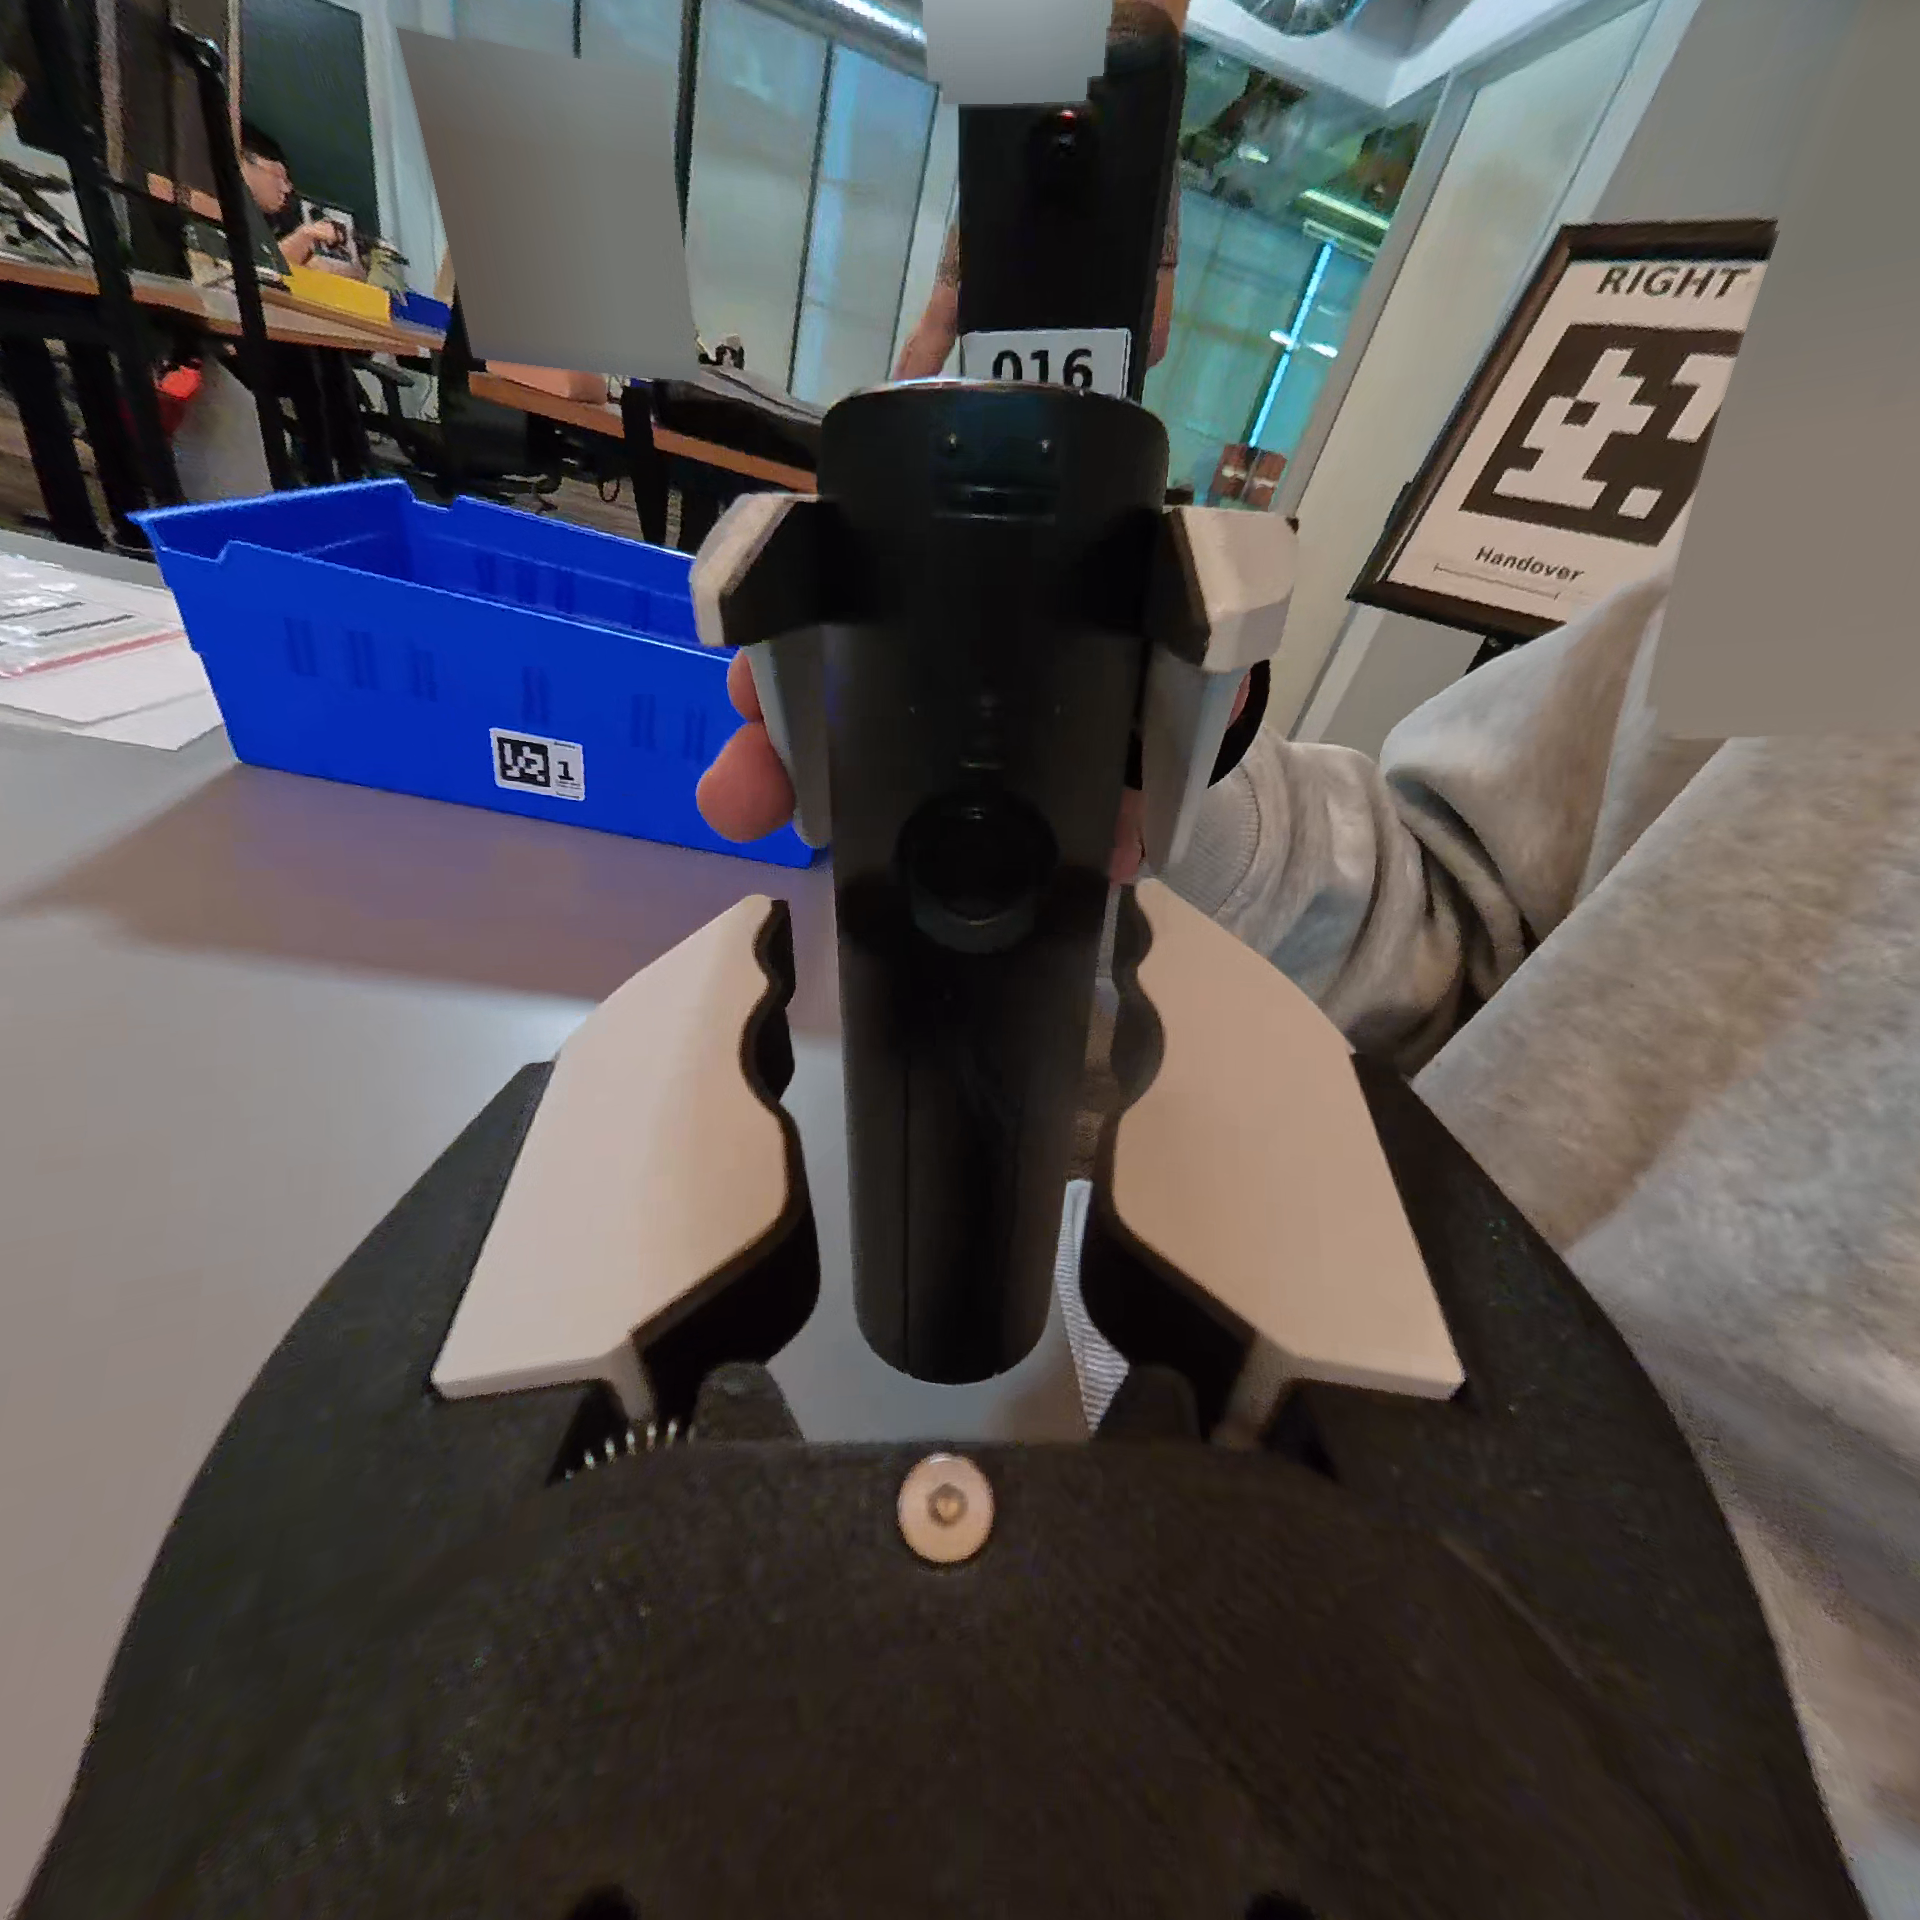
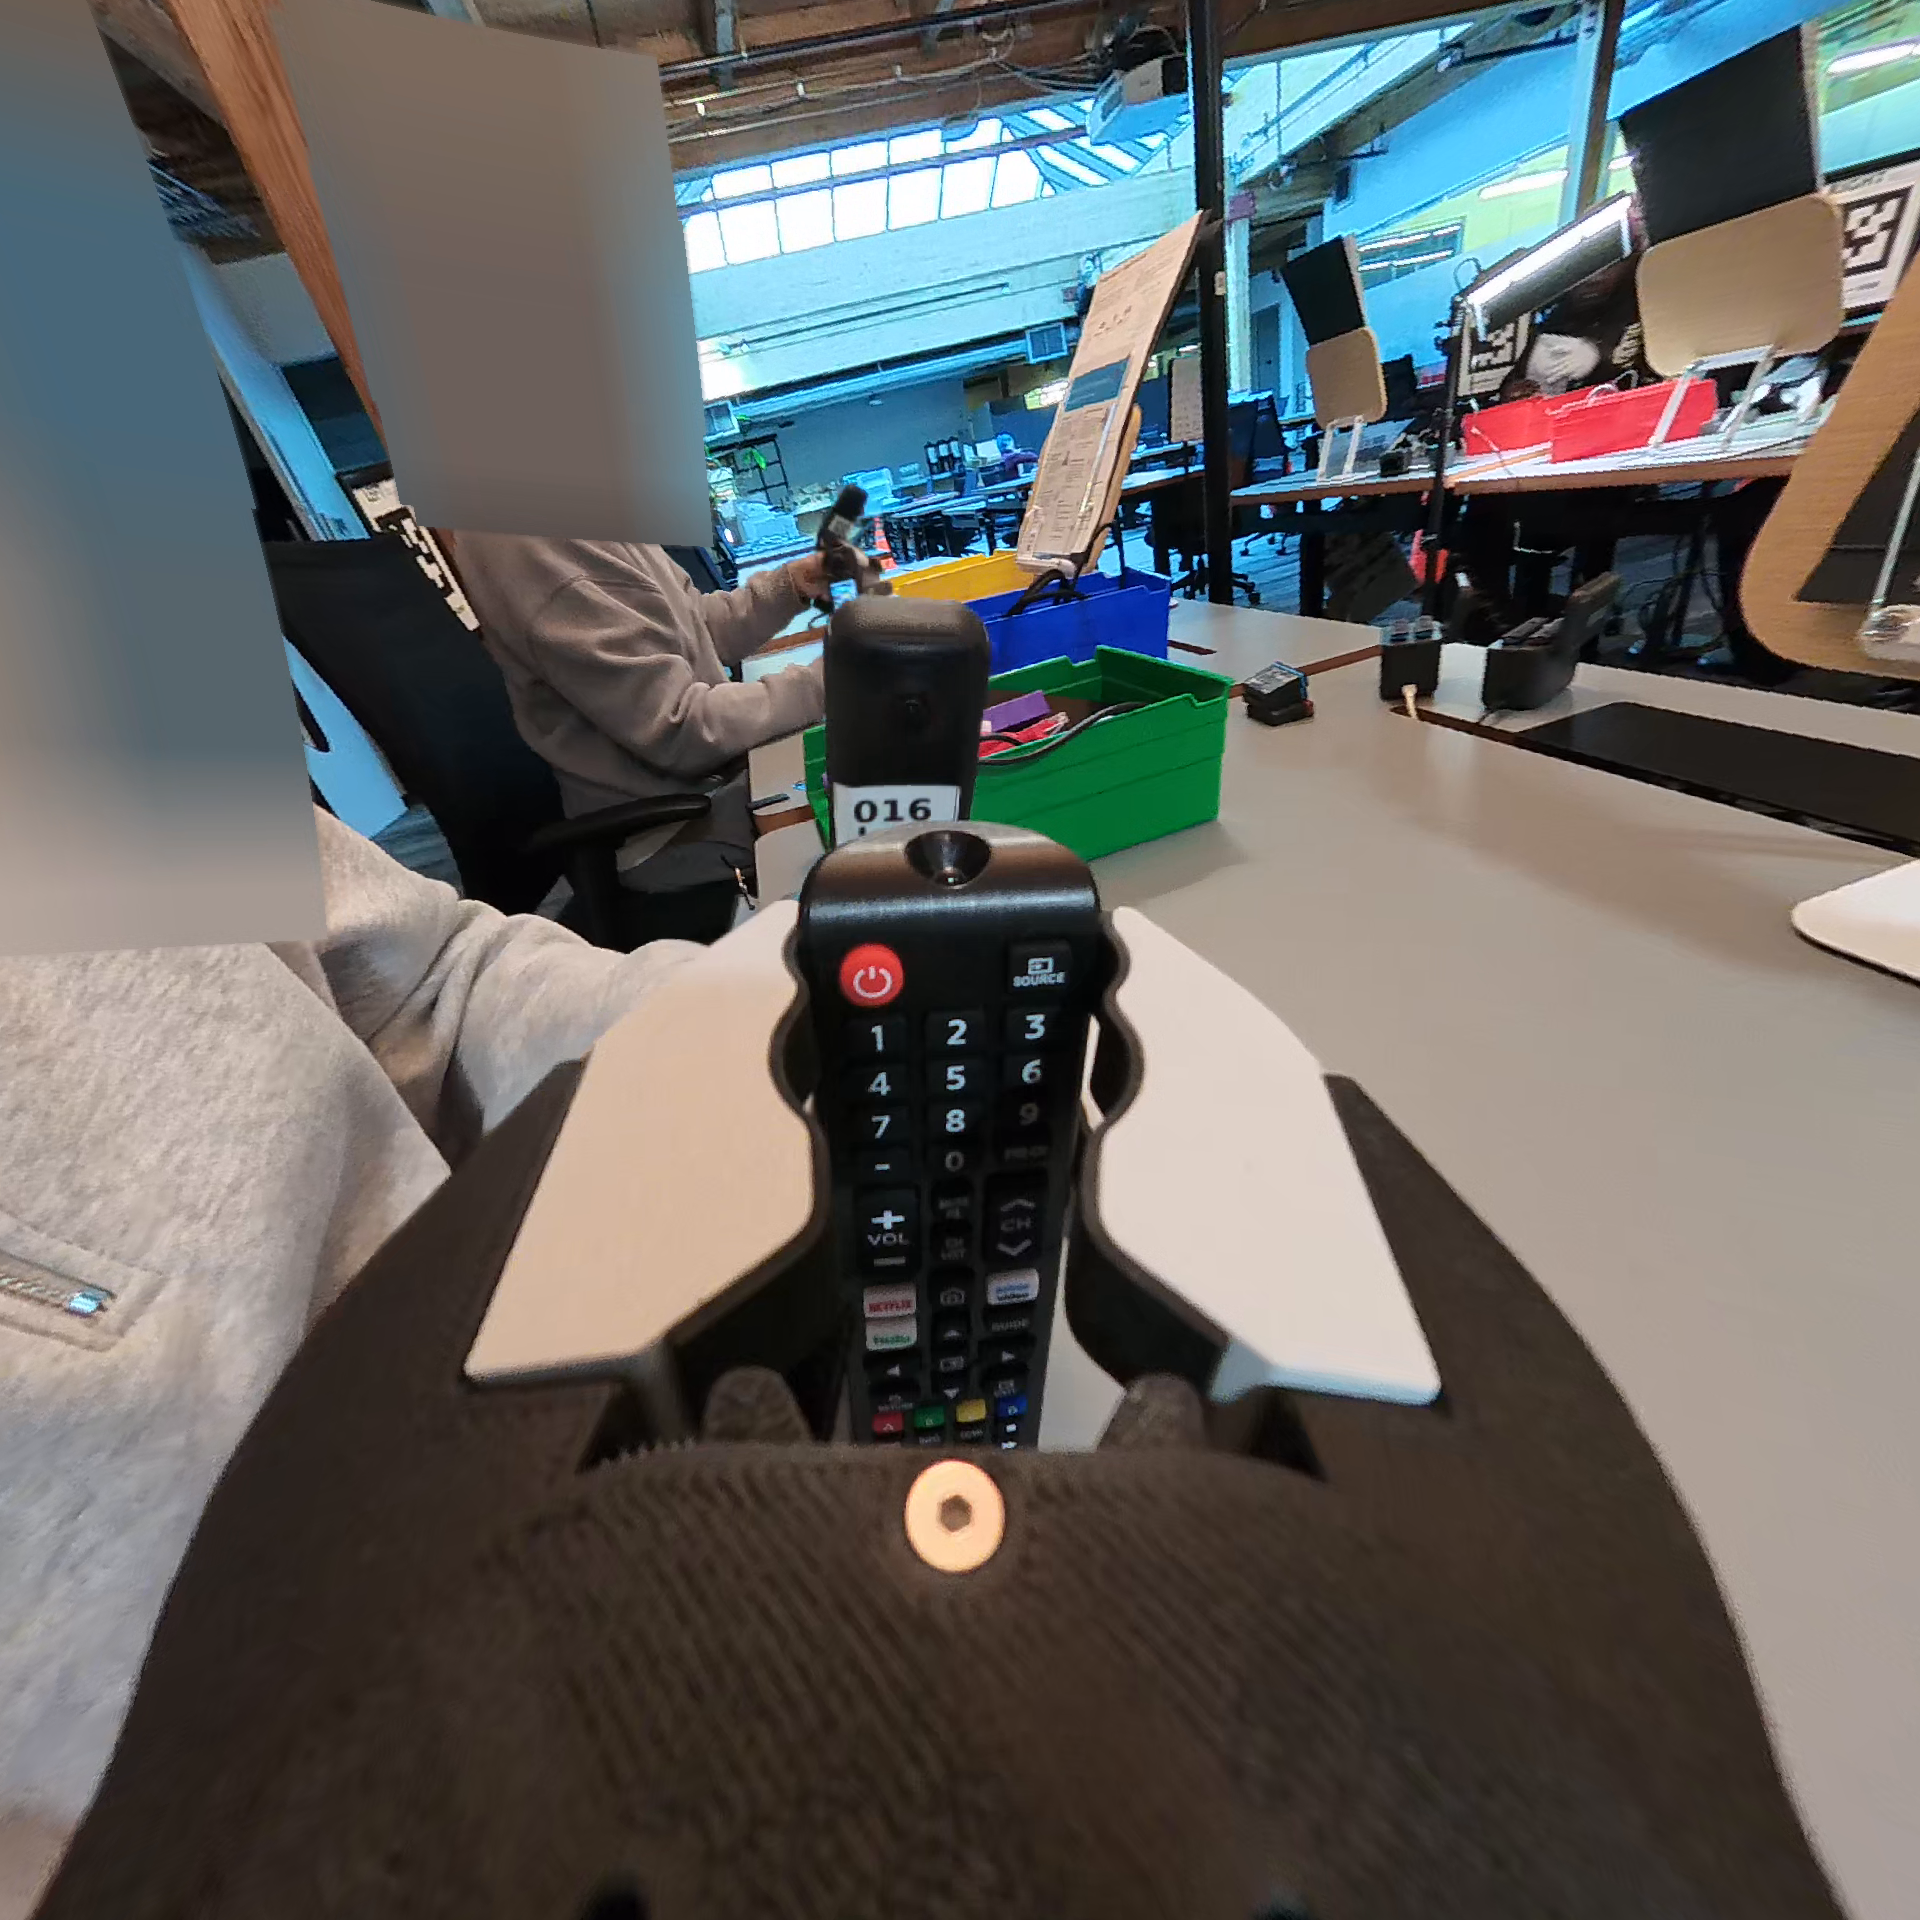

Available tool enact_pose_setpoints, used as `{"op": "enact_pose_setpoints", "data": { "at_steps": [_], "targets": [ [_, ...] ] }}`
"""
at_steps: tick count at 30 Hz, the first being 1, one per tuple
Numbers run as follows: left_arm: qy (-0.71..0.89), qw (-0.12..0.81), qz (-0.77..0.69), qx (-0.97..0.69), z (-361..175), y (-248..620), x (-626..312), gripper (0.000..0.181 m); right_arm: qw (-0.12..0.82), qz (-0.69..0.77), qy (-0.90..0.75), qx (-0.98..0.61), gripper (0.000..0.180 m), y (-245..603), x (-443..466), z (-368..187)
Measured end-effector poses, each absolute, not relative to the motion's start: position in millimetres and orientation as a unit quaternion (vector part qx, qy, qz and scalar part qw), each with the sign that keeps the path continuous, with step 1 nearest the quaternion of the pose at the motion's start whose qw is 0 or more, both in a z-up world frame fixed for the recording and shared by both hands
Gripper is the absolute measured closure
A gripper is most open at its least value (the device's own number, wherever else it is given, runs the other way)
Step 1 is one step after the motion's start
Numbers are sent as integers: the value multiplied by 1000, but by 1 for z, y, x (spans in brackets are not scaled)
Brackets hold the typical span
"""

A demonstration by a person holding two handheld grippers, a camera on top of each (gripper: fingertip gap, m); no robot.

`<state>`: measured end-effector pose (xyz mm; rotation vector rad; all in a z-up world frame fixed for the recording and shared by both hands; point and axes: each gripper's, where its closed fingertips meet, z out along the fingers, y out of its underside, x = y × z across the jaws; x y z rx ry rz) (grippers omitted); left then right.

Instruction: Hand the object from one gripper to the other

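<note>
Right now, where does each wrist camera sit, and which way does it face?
Left wrist view: on the left gripper, looking along its fingers at the remote, its back side up, the facing right gripper and a blue bin; a hand and grey sleeve show.
Right wrist view: on the right gripper, looking across the table towards a green bin; the sleeve shows.
Shared: the remote; each sees the other gripper.

Each black claw [image 2: 951,1039] carries white finger plates, one silver screw [image 2: 954,1515]; grey fleece sleeve [image 1: 1455,831].
</note>
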<state>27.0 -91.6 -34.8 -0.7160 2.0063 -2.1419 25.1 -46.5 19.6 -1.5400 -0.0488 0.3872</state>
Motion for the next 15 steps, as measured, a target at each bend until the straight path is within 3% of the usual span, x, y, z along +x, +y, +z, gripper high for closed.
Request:
{"op": "enact_pose_setpoints", "data": {
  "at_steps": [12, 15],
  "targets": [
    [672, 68, -702, -226, -35, -94, 25, 127, 698, 176, -27, -693, 128, -42, 19, 17],
    [674, 78, -697, -231, -36, -89, 28, 127, 725, 169, -11, -668, 107, -46, 29, 27]
  ]
}}
